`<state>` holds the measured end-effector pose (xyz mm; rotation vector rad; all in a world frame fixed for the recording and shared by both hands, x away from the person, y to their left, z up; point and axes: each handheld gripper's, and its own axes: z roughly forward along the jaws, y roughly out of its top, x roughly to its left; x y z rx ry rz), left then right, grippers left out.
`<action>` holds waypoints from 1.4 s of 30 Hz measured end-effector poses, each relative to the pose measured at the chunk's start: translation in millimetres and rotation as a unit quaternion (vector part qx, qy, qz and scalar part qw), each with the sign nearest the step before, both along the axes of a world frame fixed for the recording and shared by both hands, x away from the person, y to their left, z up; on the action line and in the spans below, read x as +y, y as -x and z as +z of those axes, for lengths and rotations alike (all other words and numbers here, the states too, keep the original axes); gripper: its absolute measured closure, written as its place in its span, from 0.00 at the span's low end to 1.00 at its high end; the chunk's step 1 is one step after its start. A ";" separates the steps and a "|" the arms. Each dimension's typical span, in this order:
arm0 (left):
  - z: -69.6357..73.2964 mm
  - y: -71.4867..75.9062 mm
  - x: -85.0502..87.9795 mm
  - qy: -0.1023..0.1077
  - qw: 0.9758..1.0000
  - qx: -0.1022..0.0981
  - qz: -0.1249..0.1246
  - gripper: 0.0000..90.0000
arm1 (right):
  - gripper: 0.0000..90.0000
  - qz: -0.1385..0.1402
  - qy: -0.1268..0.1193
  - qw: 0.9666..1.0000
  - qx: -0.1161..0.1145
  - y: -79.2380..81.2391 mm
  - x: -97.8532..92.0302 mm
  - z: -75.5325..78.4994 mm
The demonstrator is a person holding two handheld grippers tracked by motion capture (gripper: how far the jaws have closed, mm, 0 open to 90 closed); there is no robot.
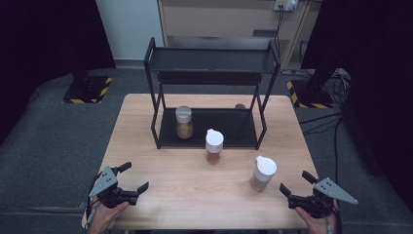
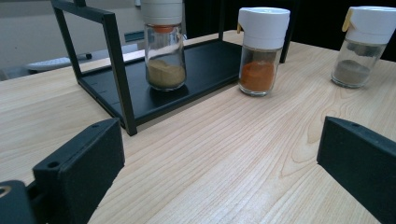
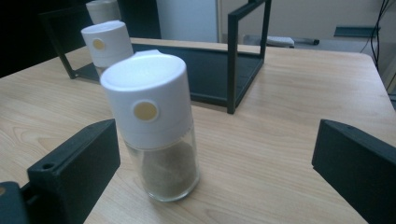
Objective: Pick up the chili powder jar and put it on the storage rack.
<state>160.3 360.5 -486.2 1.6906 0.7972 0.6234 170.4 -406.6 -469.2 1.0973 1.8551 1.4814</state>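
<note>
My right gripper (image 1: 291, 185) and left gripper (image 1: 136, 177) stand released. Risk: right jaw clips the near jar (image 3: 154, 126), toppling it.

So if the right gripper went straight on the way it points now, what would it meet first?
Most likely the jar of grey-brown spice standing on the table. The right gripper has open jaws, and the jar stands just ahead, toward its left jaw, so that jaw might clip it.
</note>
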 end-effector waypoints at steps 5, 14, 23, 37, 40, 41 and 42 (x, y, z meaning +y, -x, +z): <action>0.0 -0.7 -0.2 0.001 1.000 0.003 -0.002 0.00 | 0.01 0.003 -0.005 1.000 0.000 0.3 4.2 5.2; -0.6 -4.3 -0.2 0.003 1.000 0.010 -0.006 0.00 | 0.02 -0.002 -0.009 1.000 0.003 1.0 11.5 20.9; -0.7 -3.9 0.4 0.006 1.000 0.007 -0.006 0.00 | 0.03 0.014 -0.005 1.000 0.007 -5.3 31.6 45.3; 0.1 -8.7 -1.0 0.005 1.000 0.007 -0.015 0.00 | 0.02 0.040 0.022 0.999 0.010 -23.5 64.8 69.2; 0.2 -9.5 -1.4 0.005 1.000 0.008 -0.016 0.00 | 0.02 0.045 0.025 0.999 0.012 -28.8 72.4 72.1; 0.3 -9.5 -1.3 0.005 1.000 0.008 -0.016 0.00 | 0.02 0.044 0.028 0.999 0.013 -30.6 75.5 73.1; 0.4 -9.5 -1.4 0.004 1.000 0.007 -0.017 0.00 | 0.02 0.044 0.028 0.999 0.014 -32.3 77.2 73.4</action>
